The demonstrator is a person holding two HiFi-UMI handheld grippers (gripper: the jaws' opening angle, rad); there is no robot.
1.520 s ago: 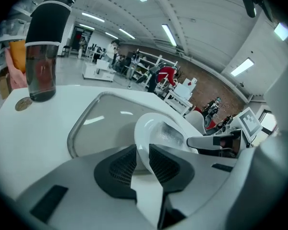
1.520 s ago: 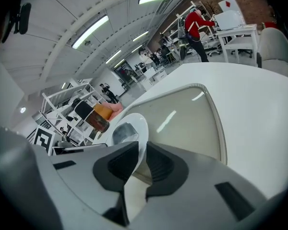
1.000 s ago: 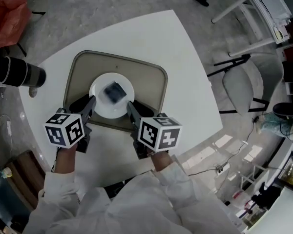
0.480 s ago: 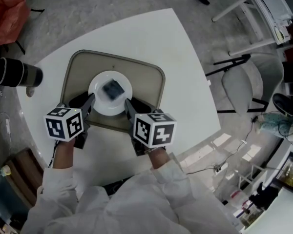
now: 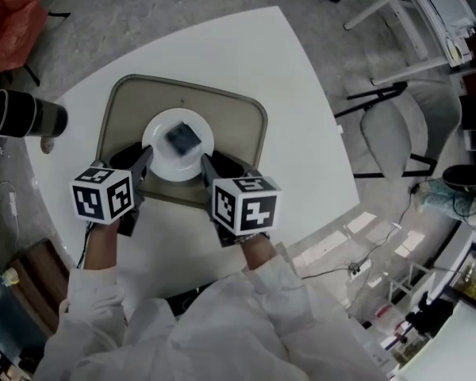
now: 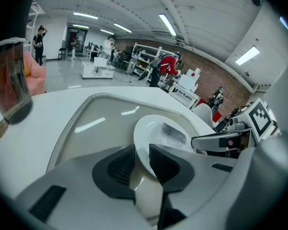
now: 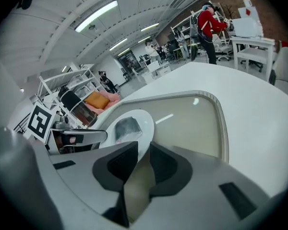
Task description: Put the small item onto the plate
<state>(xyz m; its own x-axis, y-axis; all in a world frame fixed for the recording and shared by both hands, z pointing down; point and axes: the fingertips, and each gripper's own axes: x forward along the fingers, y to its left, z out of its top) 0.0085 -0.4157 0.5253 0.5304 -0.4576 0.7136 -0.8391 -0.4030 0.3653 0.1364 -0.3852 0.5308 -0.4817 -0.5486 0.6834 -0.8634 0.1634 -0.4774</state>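
A white plate rests in a beige tray on the white table. A small dark, shiny wrapped item lies on the plate. My left gripper grips the plate's near-left rim, and my right gripper grips its near-right rim. In the left gripper view the plate rim runs between the pads of the left gripper, with the item beyond. In the right gripper view the right gripper pinches the plate edge beside the item.
A dark cylindrical cup stands at the table's left edge, with a small round disc beside it. A grey chair stands on the floor to the right and a red bag at the far left. The table's near edge lies just behind my grippers.
The whole view has drifted slightly up and left. Both grippers keep the same hold on the plate rim, and the item has stayed on the plate.
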